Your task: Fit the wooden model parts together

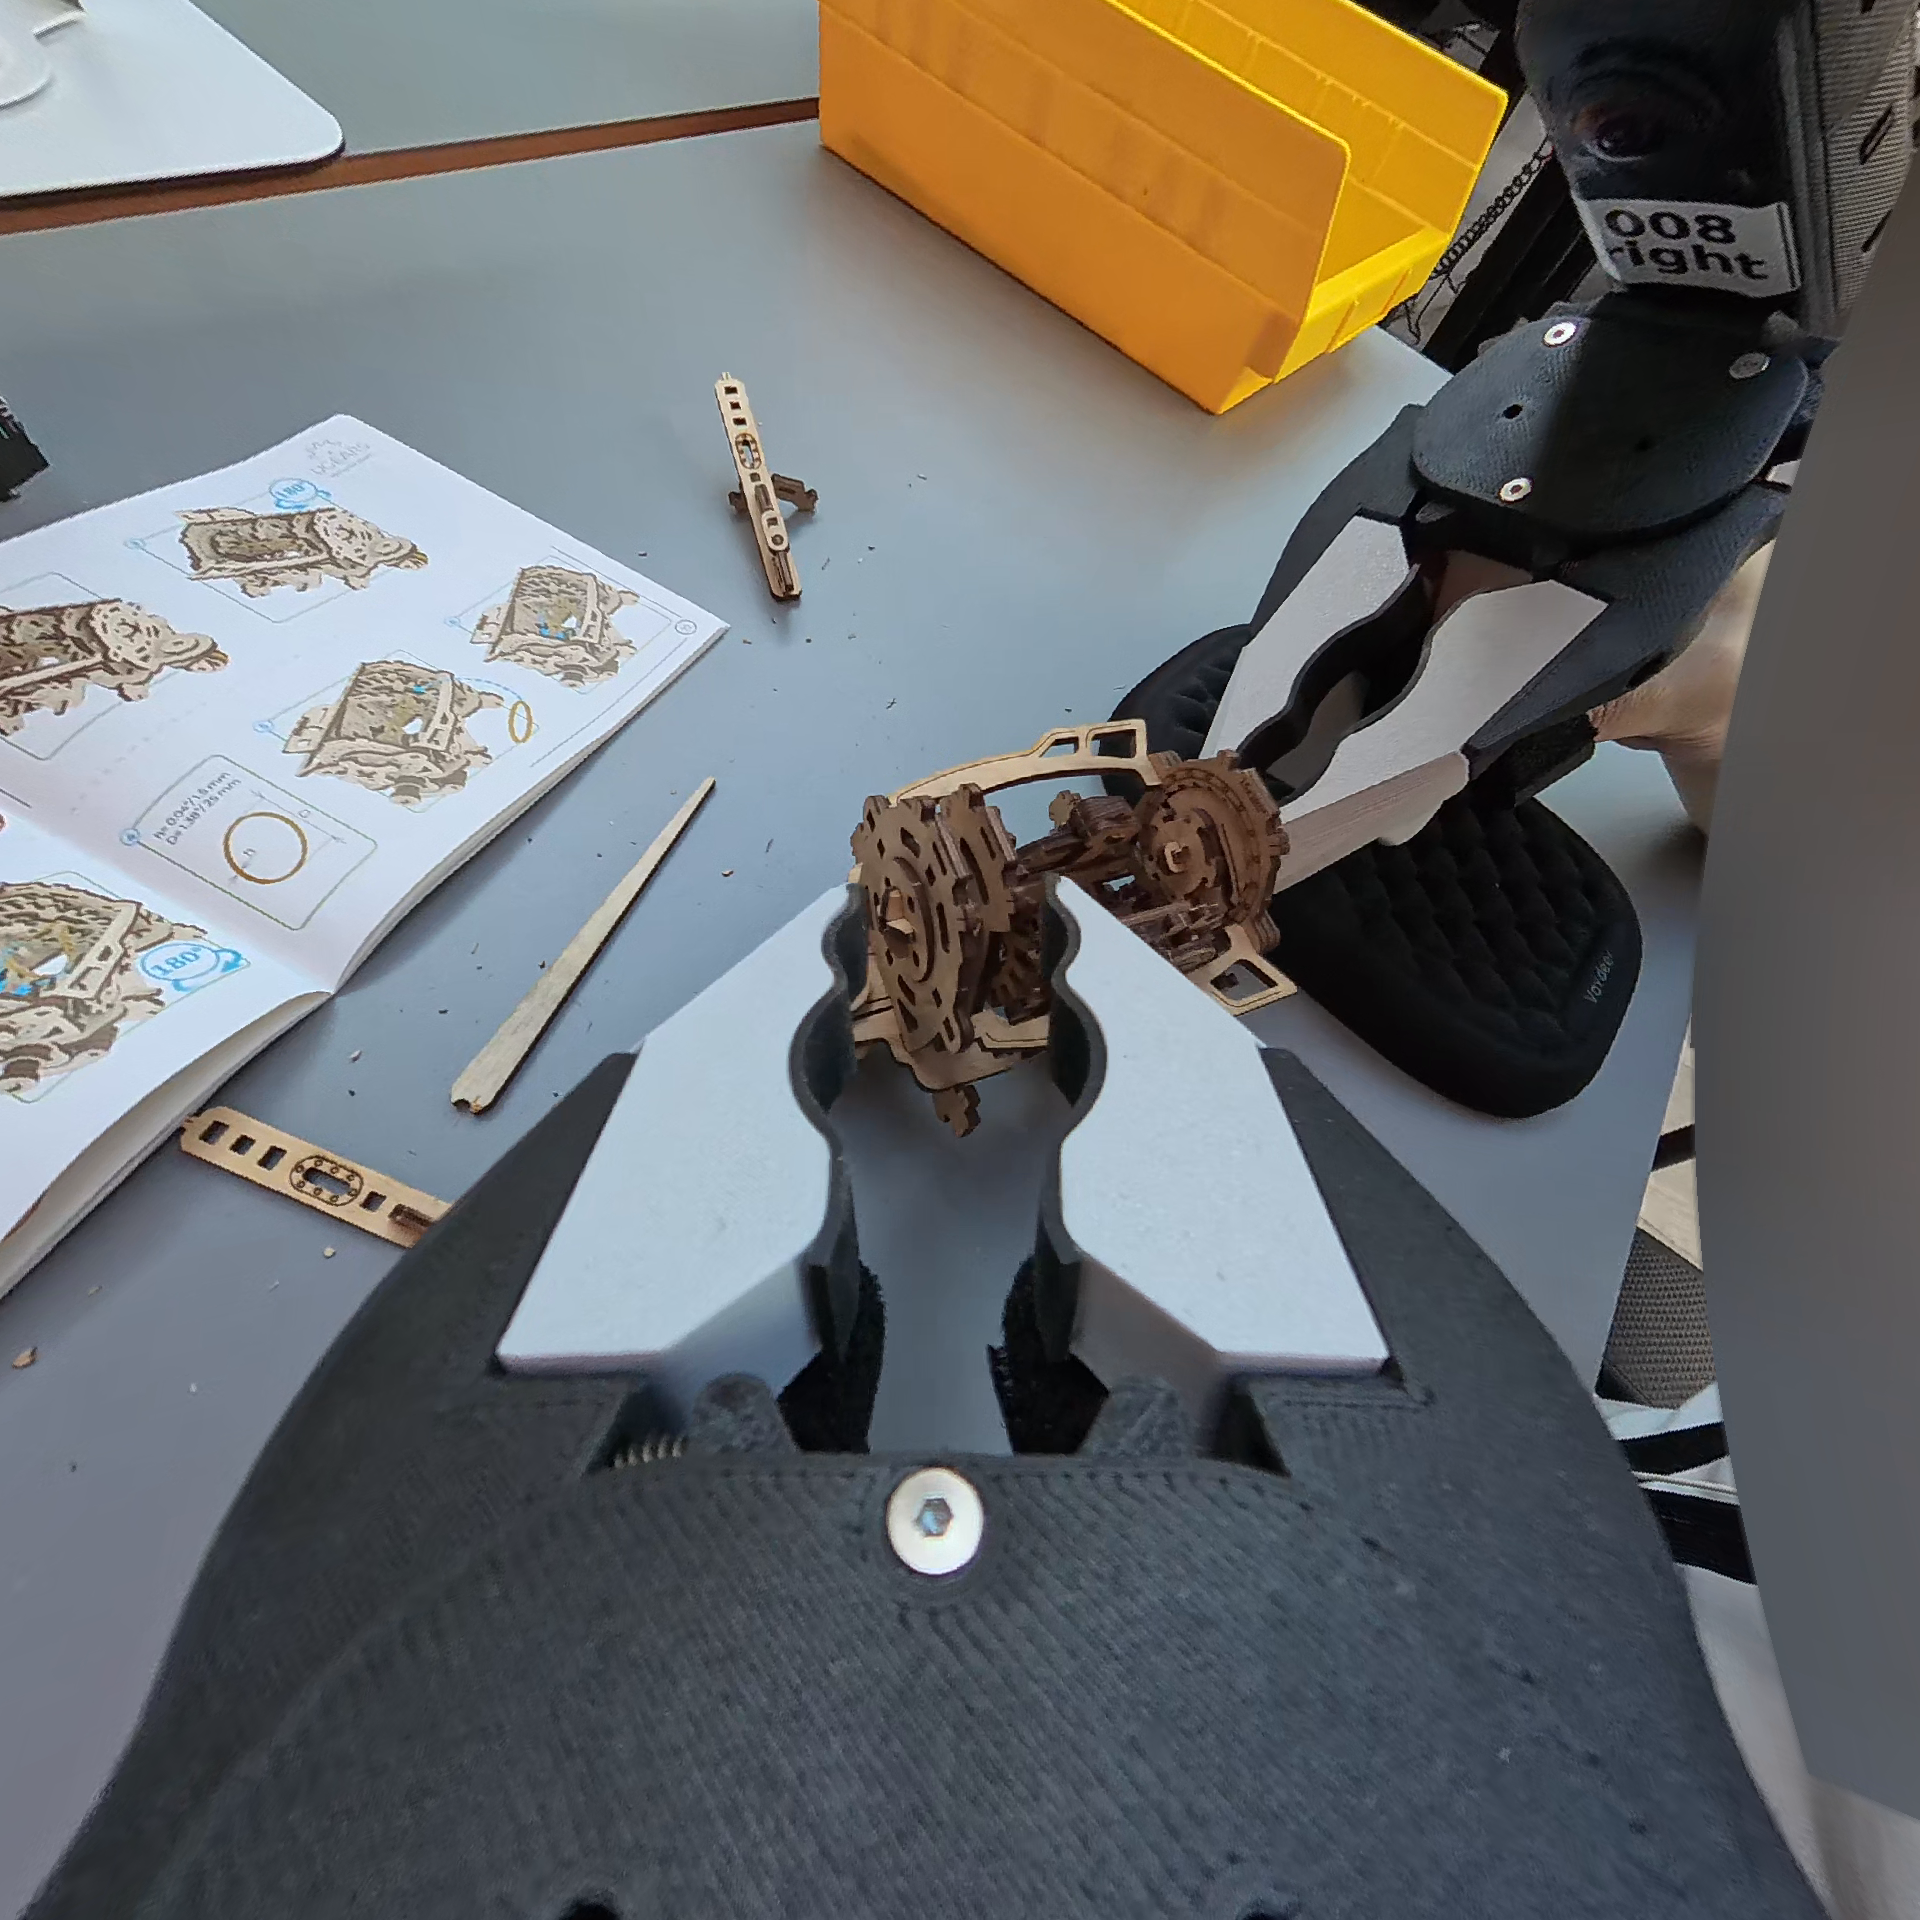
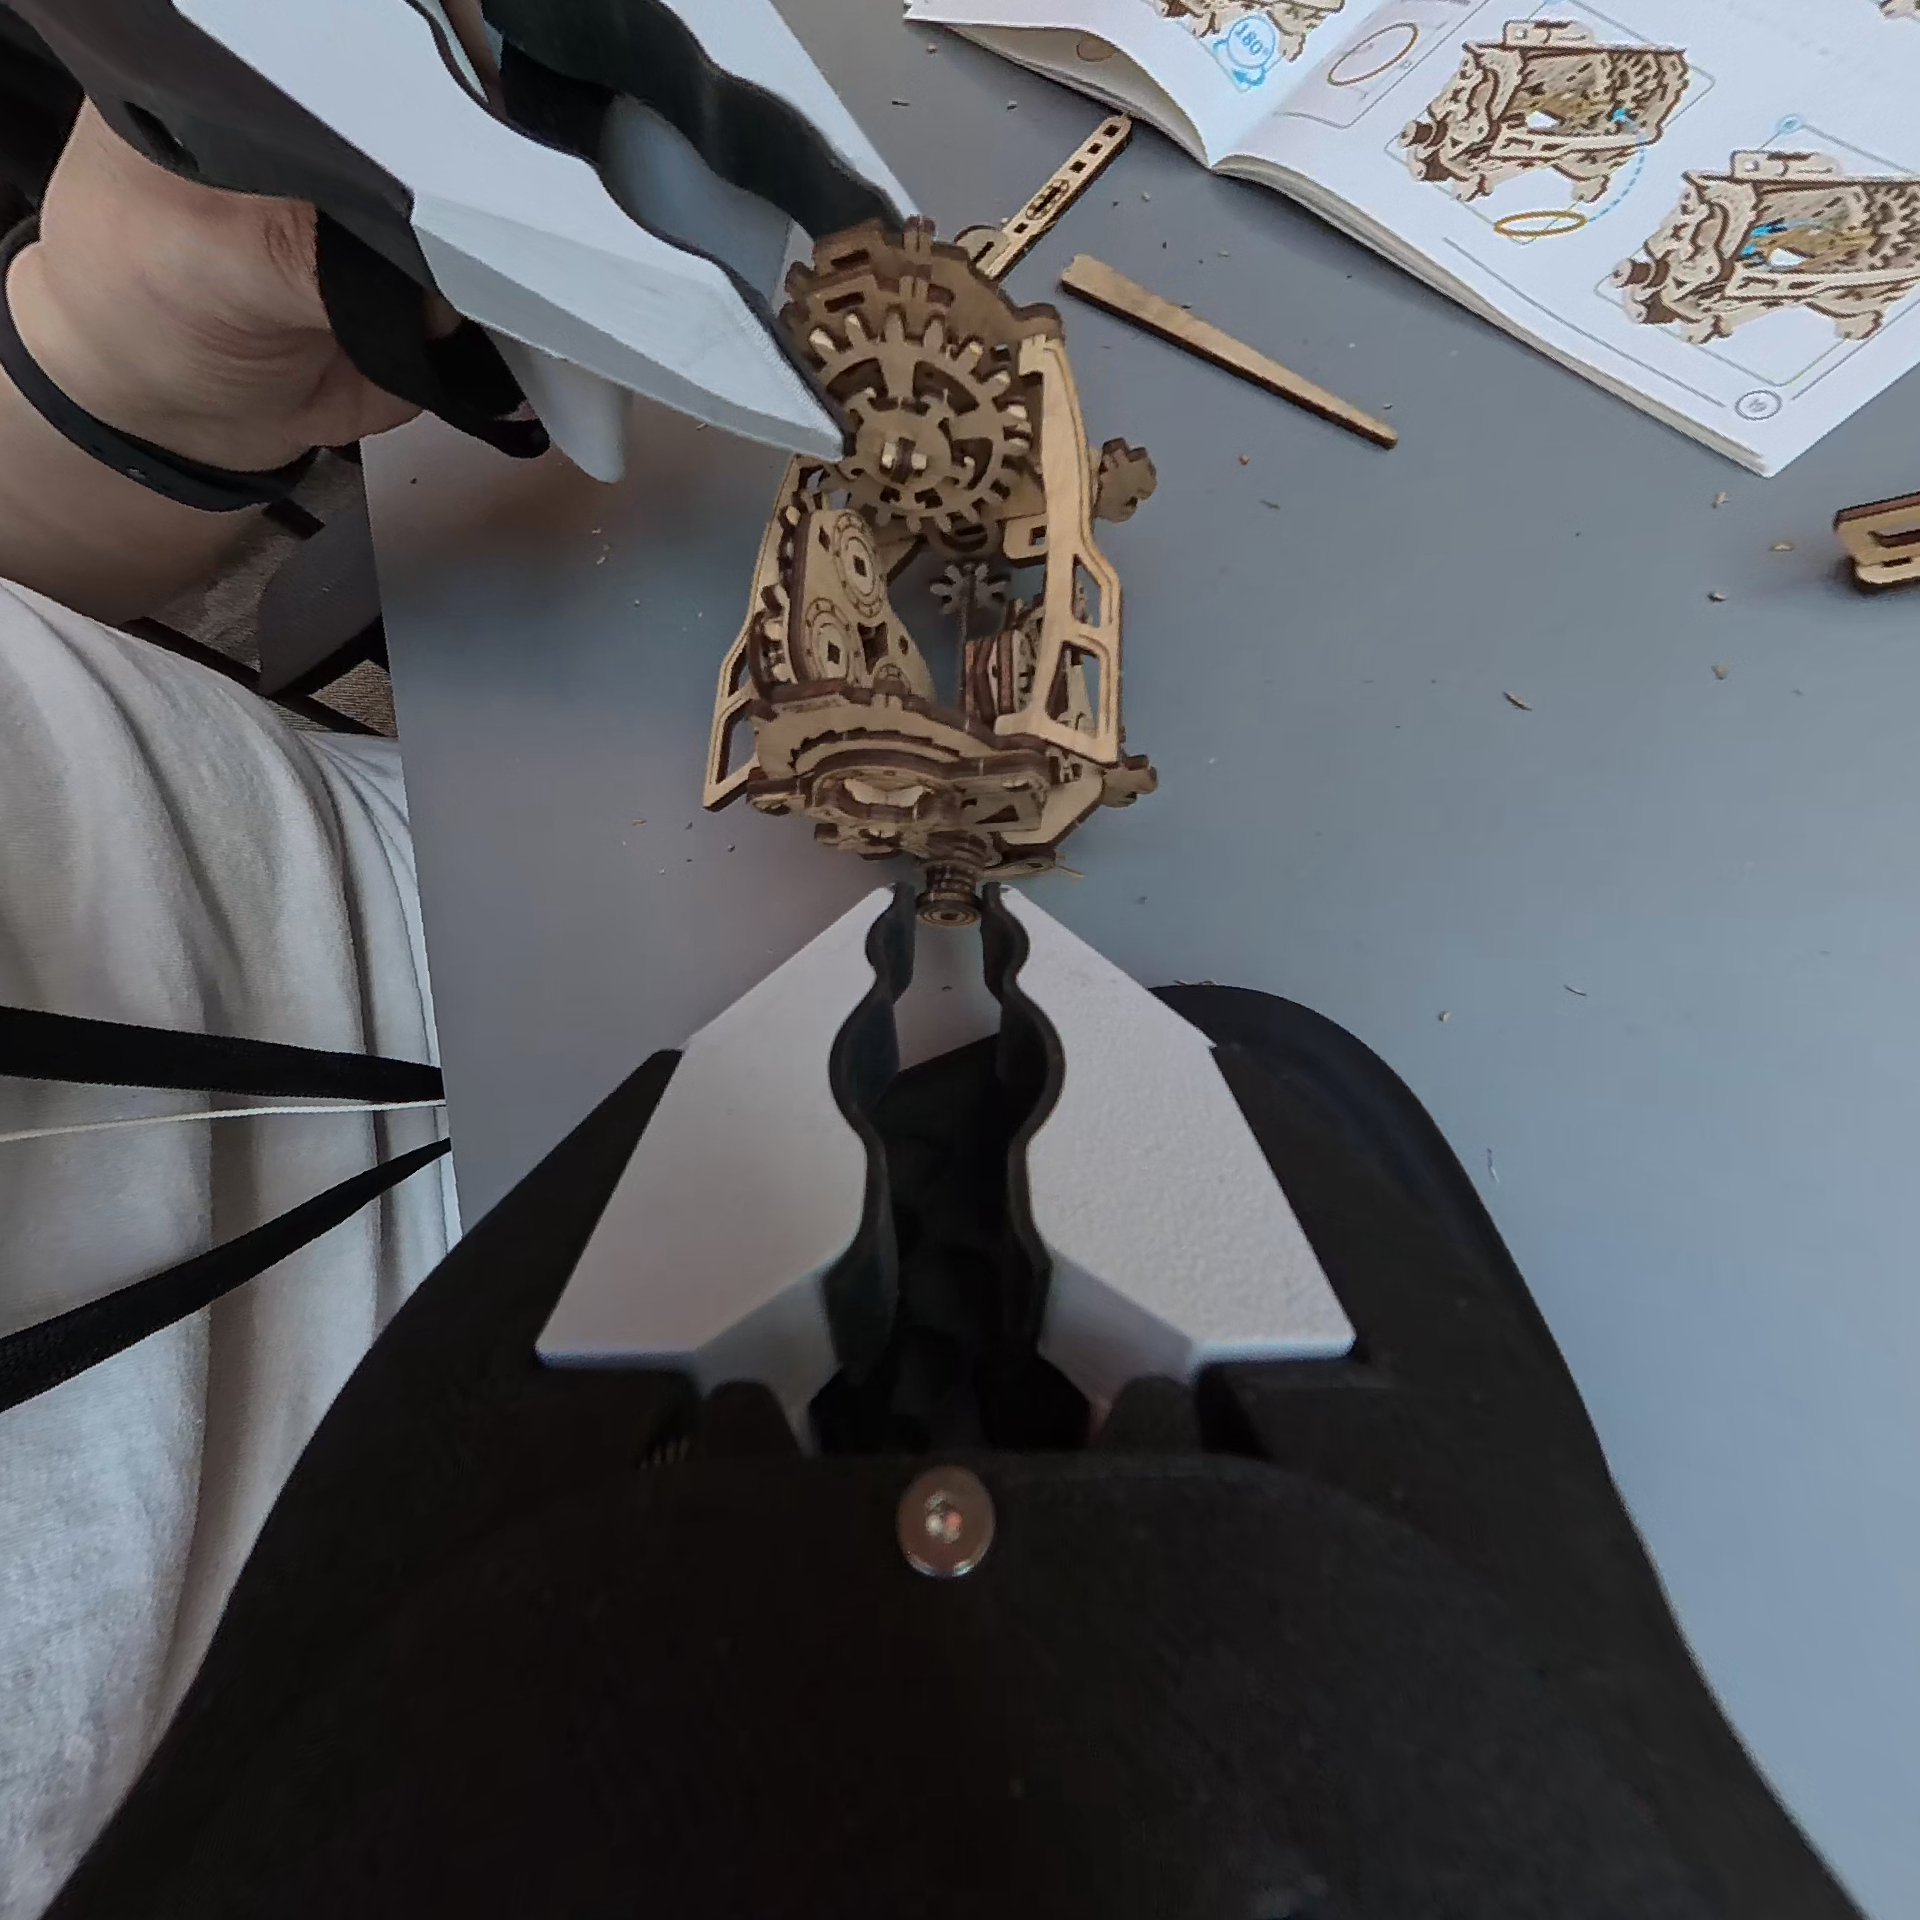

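Note:
A wooden gear model [image 1: 1174,842] is held above the grey table between both grippers. My left gripper [image 1: 951,914] is shut on its gear-wheel end. The right gripper [image 1: 1283,831] comes in from the upper right and meets the model's other end. In the right wrist view, the model [image 2: 914,665] hangs in the middle. My right gripper [image 2: 948,904] is shut on a small round knob [image 2: 948,896] under the model's base. The left gripper [image 2: 862,332] clamps the top gears from the upper left.
An open instruction booklet [image 1: 260,727] lies at the left. Near it are a tapered wooden stick [image 1: 582,956], a slotted strip [image 1: 312,1174] and another strip part [image 1: 764,499]. A yellow bin [image 1: 1143,177] stands behind. A black padded rest [image 1: 1455,987] lies under the right gripper. Wood crumbs dot the table. Some 9 cm of space lies between my two pairs of fingers.

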A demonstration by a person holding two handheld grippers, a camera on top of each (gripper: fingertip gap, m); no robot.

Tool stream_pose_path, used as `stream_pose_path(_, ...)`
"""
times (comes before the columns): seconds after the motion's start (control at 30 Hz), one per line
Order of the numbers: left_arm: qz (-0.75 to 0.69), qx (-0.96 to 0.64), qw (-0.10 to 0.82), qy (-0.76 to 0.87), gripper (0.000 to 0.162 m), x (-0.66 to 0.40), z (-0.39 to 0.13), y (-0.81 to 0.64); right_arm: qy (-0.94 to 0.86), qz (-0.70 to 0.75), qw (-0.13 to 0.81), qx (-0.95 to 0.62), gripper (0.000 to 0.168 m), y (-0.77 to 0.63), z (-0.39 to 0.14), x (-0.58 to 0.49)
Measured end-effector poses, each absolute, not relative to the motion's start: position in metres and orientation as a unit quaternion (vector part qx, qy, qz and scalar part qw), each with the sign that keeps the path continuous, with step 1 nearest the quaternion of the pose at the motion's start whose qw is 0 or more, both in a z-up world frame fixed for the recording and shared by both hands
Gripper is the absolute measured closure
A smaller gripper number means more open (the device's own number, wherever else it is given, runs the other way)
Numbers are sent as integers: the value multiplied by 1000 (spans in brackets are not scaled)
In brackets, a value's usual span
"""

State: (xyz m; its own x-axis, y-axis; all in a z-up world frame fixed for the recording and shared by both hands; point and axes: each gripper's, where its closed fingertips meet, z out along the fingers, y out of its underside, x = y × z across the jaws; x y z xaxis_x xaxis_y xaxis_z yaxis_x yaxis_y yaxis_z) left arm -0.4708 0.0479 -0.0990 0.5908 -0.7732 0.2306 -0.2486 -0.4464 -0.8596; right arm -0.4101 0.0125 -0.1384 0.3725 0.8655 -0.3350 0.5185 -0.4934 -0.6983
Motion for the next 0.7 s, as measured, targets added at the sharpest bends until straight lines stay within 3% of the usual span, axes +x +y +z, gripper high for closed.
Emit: stream_pose_path(0.7,-281,-787,425,348,136,-468,-98,48,-427,362,230,-796,156,11,-141,-410)
